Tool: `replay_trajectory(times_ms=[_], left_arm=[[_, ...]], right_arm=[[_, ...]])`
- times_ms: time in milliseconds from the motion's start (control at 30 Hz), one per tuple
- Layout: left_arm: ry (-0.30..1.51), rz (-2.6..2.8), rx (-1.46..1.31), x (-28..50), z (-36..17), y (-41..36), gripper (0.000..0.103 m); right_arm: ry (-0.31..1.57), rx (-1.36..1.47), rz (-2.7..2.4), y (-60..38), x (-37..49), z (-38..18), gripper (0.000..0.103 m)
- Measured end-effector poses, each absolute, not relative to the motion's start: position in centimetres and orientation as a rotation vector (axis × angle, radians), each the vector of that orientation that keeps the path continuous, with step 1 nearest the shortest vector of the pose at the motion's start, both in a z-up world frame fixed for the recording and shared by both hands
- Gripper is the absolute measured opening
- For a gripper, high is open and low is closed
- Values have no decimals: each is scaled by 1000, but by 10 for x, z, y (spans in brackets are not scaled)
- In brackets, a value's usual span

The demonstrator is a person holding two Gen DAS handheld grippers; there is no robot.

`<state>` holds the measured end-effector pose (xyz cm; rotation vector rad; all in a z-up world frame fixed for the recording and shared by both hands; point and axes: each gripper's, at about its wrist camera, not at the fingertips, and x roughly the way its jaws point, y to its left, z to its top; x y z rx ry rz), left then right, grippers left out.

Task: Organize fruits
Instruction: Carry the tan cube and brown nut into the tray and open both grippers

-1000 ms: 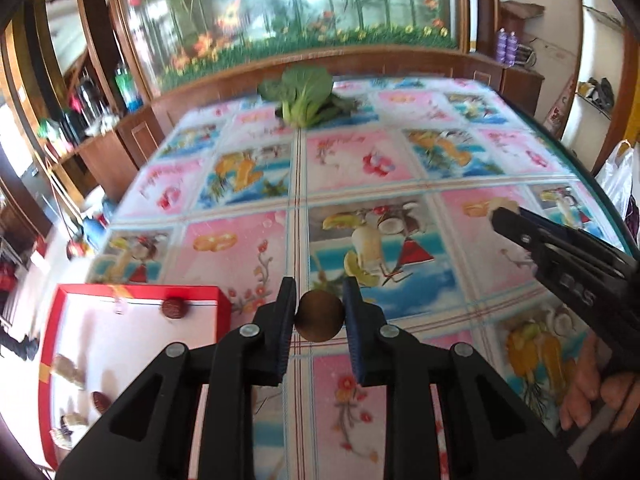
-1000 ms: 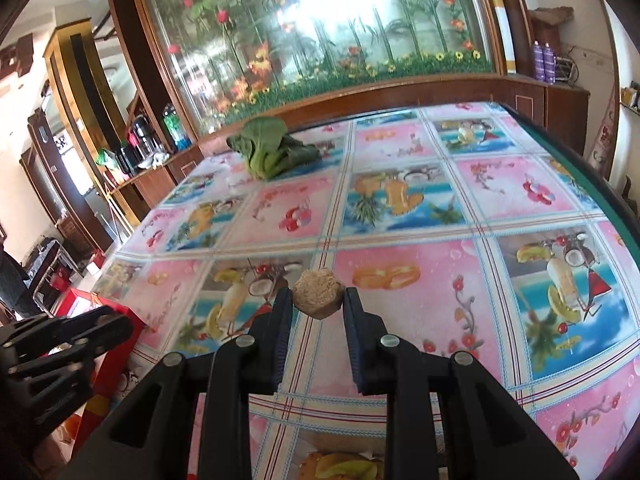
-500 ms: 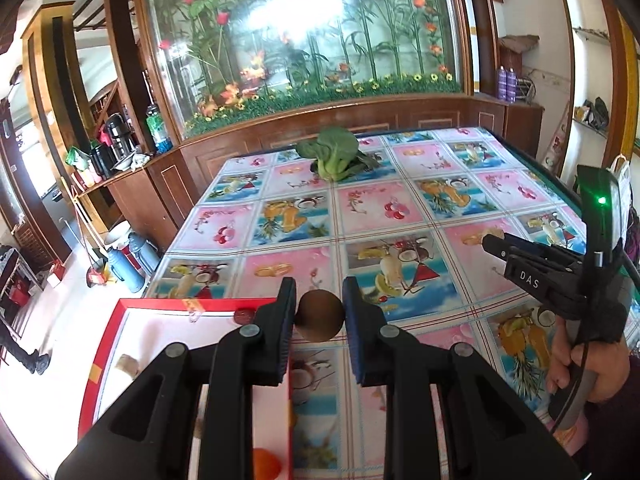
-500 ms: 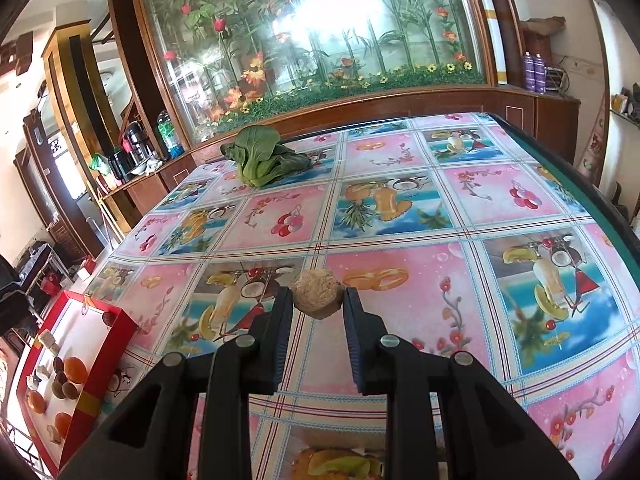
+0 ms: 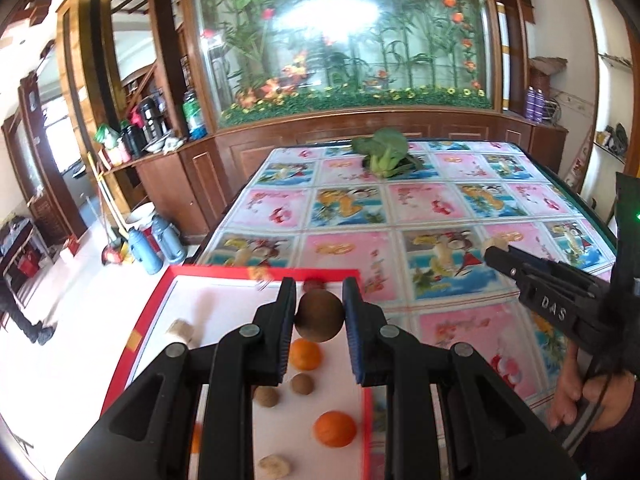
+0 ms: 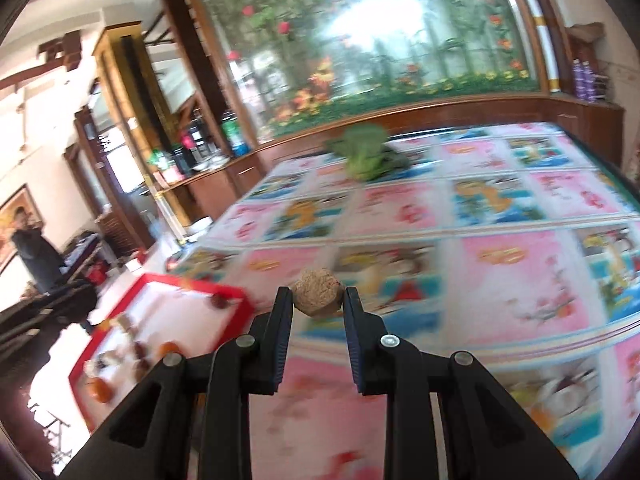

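Observation:
My left gripper (image 5: 319, 312) is shut on a round brown fruit (image 5: 320, 317) and hangs over the far part of a red-rimmed white tray (image 5: 148, 312). In the tray lie two oranges (image 5: 334, 429), small brown fruits (image 5: 302, 384), pale lumps (image 5: 181, 330) and a dark red fruit (image 5: 313, 283). My right gripper (image 6: 318, 300) is shut on a rough tan lump (image 6: 318, 297) above the patterned tablecloth, to the right of the tray (image 6: 236, 292). The right gripper (image 5: 496, 254) also shows at the right in the left wrist view, held by a hand (image 5: 588, 400).
The table (image 5: 432, 204) wears a pink and blue picture cloth. A green leafy vegetable (image 5: 384, 156) lies at its far end. Beyond it stands a wooden cabinet with a flowered glass panel (image 5: 340, 32). Blue flasks (image 5: 160, 238) stand on the floor at left. A person (image 6: 36, 252) stands far left.
Both grippers have swung left with their fruit still held. The left one now hangs over the tray, whose contents have come into view. The right wrist view is blurred by motion.

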<state>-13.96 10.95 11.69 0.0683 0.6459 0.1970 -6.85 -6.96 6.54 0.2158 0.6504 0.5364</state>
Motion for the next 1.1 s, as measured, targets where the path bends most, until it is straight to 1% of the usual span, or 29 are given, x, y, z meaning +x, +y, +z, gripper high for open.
replay_trajectory(times_ms=[133,367,667,1100], left_arm=[[656,240,49,-148,108,130,25],[695,311,10,-158,86,169,25],[734,378,-38,-172,66,212,25],[792,380,-11,-175,41,215,26]], right_arm=[[683,213,630,-35,-88,67,24],[720,110,741,19,-119,65,24],[742,23,801,53,-137,51,24],[788,-46,876,80,-153,32,24]])
